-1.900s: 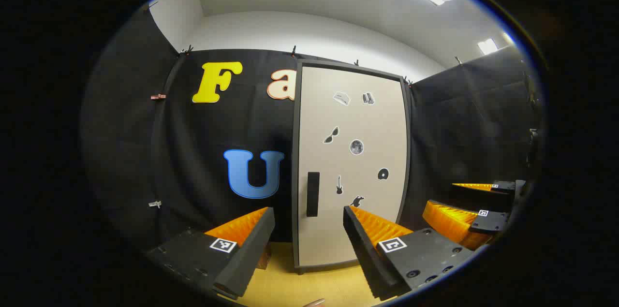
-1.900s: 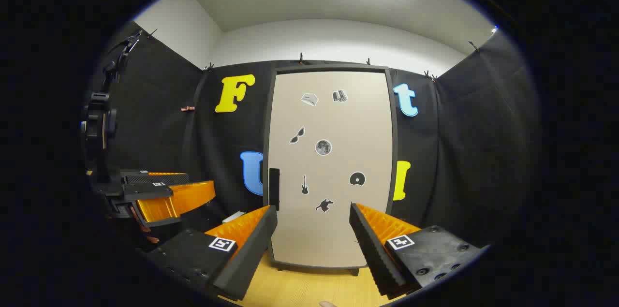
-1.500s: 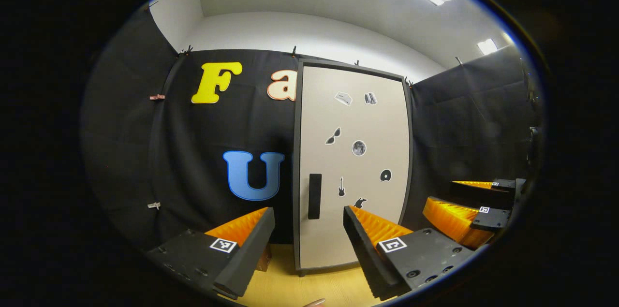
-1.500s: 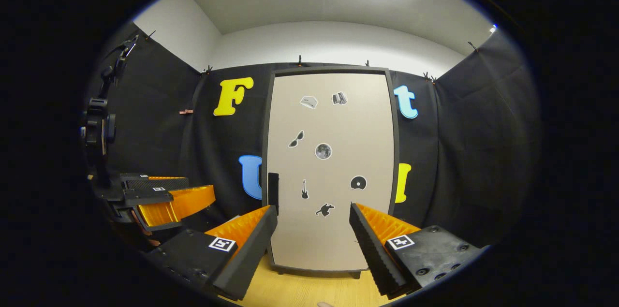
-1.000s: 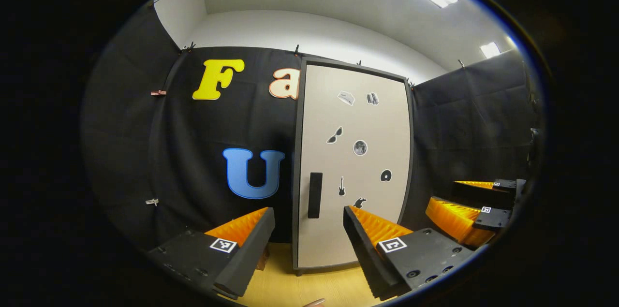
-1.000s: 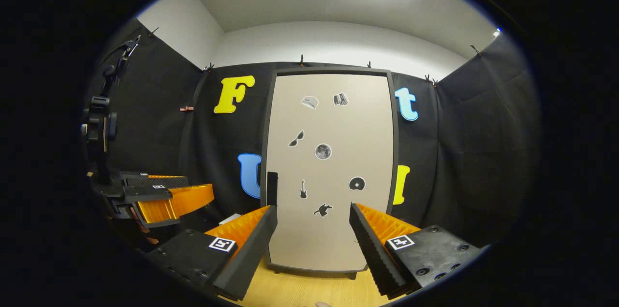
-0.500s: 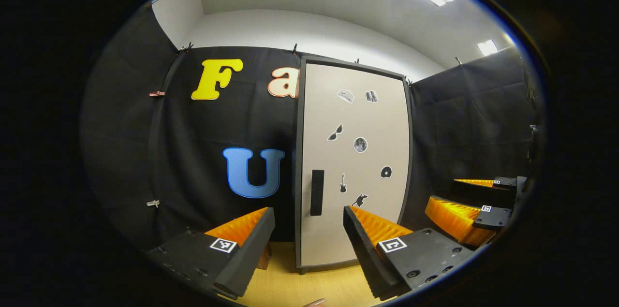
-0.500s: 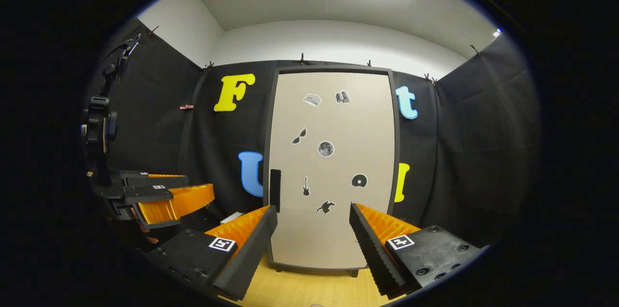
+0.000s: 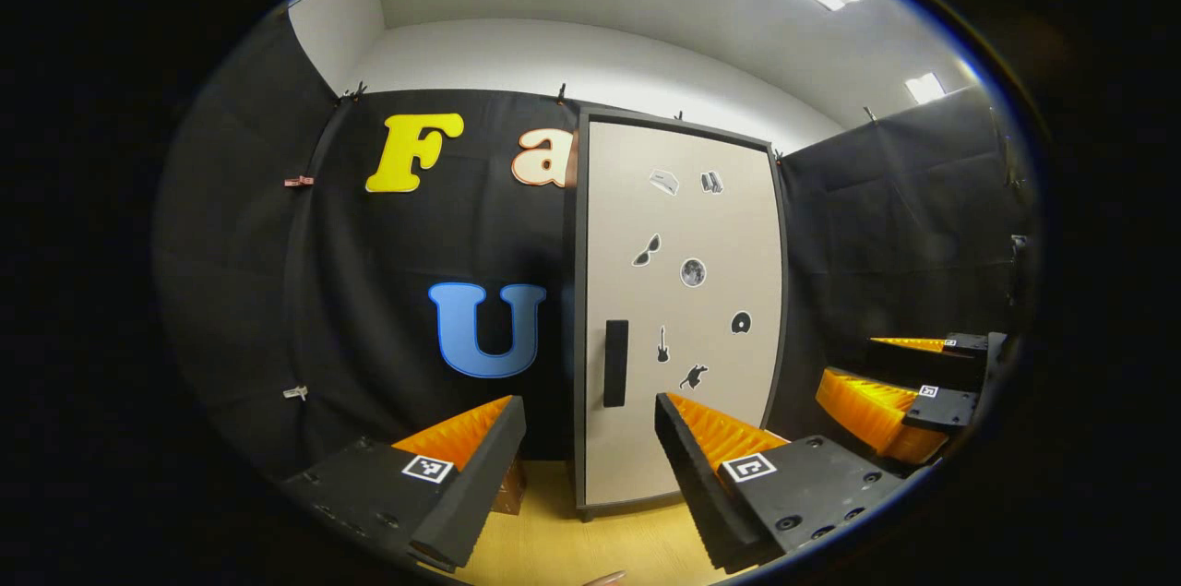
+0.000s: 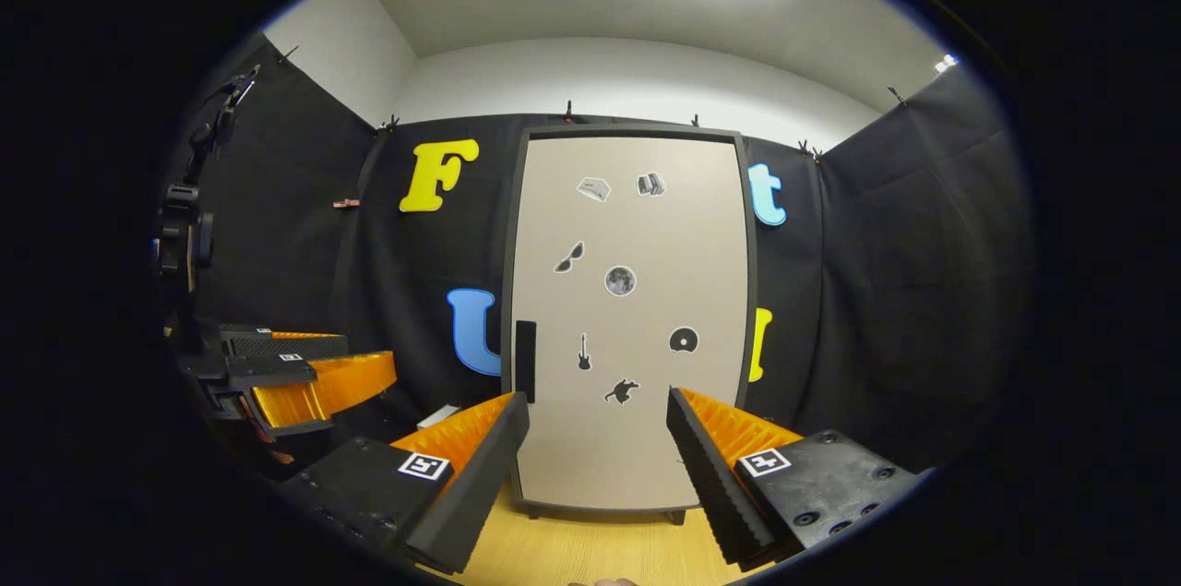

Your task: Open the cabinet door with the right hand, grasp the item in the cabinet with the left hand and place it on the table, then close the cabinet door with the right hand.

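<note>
Beige door [image 10: 629,318] shut, both grippers apart from it and open.

We hold the right gripper [image 10: 598,452] in front of the door with its fingers spread and nothing between them; the dark handle [image 10: 525,361] stands upright at the door's left edge, so from this gripper it lies ahead and a little to the left, its long axis vertical. We judge the fingers must come around it from both sides. The left gripper [image 9: 589,457] is also spread and empty, and the handle [image 9: 615,363] is almost straight ahead of it. The item is not to be seen; we suppose it is behind the door. The cabinet stands on a light wooden table [image 10: 590,549], and black cloth [image 10: 886,291] hangs behind and beside the door, under white walls.
</note>
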A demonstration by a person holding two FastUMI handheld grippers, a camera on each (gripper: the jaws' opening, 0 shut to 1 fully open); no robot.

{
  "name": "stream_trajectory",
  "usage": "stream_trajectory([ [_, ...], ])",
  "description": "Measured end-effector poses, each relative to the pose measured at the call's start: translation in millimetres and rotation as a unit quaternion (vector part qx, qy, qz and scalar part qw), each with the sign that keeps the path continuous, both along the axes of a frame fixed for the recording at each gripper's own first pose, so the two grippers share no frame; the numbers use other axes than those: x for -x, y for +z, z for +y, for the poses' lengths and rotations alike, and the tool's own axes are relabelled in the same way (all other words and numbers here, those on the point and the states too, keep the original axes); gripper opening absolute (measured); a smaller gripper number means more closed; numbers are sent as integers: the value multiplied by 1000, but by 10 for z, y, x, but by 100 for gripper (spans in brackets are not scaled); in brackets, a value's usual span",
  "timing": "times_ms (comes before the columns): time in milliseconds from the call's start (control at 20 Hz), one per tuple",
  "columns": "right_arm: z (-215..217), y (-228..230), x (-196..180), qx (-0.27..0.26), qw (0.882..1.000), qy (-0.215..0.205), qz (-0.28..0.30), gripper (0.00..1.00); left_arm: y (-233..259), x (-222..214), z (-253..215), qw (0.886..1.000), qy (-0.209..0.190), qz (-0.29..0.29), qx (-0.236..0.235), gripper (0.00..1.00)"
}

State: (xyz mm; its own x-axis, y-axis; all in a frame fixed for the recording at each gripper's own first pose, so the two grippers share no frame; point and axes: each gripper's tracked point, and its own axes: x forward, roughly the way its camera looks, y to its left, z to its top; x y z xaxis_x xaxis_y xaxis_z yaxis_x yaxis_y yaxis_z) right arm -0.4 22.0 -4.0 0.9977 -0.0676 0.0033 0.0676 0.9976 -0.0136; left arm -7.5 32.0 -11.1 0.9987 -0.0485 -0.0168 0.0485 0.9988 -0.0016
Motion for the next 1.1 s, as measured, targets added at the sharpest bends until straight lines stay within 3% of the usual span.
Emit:
stream_trajectory([
  [500, 297, -74, -210, 4, 1000, 13, 0, 95, -107, 40, 207, 1000, -7, 11, 5, 90],
  [950, 514, -203, -1009, -1, 998, 62, 3, 98, -106, -158, 498, 998, 60, 3, 13, 90],
  [1100, 654, -314, -1272, -9, 997, 80, 10, 98, -90, -192, 516, 998, 66, 1, 3, 90],
])
